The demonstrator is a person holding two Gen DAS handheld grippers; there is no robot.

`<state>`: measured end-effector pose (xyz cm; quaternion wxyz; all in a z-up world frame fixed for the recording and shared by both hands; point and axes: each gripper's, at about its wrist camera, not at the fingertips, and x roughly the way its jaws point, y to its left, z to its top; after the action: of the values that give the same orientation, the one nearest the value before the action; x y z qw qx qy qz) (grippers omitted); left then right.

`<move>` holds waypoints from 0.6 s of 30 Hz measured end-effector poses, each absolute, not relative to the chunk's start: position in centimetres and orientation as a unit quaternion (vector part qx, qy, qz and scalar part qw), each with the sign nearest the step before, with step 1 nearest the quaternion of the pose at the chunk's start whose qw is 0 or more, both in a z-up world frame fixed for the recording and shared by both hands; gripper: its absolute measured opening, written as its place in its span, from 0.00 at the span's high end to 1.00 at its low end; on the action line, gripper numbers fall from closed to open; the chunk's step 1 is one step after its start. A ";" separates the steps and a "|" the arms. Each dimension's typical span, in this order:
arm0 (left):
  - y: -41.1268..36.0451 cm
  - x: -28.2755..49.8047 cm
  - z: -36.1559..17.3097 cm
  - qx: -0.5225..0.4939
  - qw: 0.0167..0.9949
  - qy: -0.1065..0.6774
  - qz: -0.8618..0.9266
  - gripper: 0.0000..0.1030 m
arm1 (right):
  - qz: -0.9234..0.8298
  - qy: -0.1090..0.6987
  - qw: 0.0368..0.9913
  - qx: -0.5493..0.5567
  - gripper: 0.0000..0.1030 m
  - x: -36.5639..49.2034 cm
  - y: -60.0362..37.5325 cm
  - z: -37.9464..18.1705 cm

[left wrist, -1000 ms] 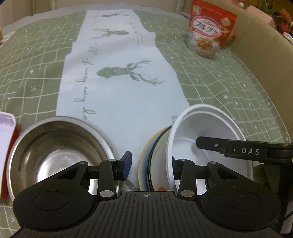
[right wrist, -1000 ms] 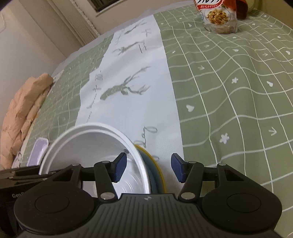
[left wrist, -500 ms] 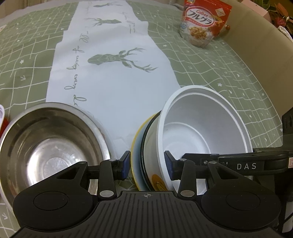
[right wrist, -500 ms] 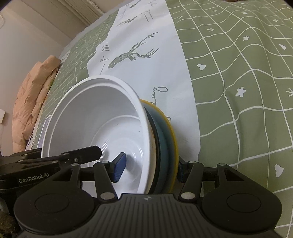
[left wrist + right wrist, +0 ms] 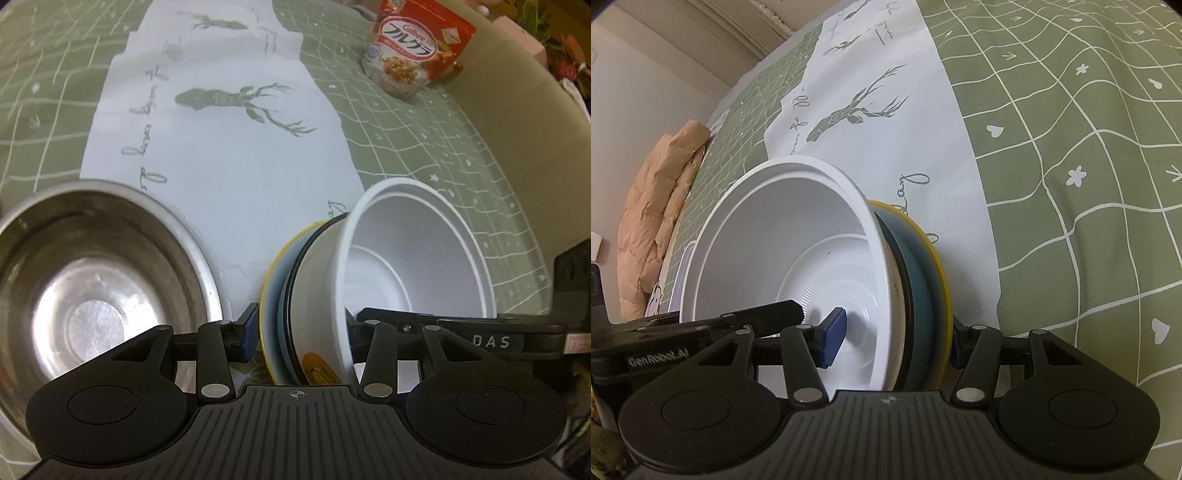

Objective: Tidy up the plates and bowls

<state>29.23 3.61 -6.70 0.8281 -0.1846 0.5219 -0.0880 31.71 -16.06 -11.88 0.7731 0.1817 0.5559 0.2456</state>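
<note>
Now white bowl (image 5: pixel 413 254) atop plates (image 5: pixel 275 295)

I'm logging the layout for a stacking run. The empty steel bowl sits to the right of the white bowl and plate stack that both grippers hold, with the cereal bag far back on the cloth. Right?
One thing is off: the steel bowl sits to the left of the stack, as the left wrist view shows. The white bowl and plates do sit between both grippers' fingers, left gripper and right gripper, and the cereal bag is far back.

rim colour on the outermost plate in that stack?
Yellow rim on a teal plate; clearest in the right wrist view.
</note>
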 end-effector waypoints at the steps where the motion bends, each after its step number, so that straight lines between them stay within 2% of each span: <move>1: 3.8 29.3 -6.7 -0.190 0.825 0.524 -0.092 0.55 | 0.245 0.556 0.773 0.183 0.46 31.7 -16.1 -11.9; 14: 4.7 28.8 -6.6 -0.188 0.812 0.544 -0.097 0.55 | 0.253 0.551 0.776 0.176 0.43 31.6 -14.8 -11.2; 18: 4.2 29.0 -6.4 -0.186 0.816 0.538 -0.099 0.51 | 0.257 0.559 0.768 0.180 0.43 32.1 -15.3 -11.6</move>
<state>28.95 4.23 -6.41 0.8159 -0.1865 0.5383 -0.0987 32.07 -15.30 -11.60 0.7675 0.1803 0.5590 0.2568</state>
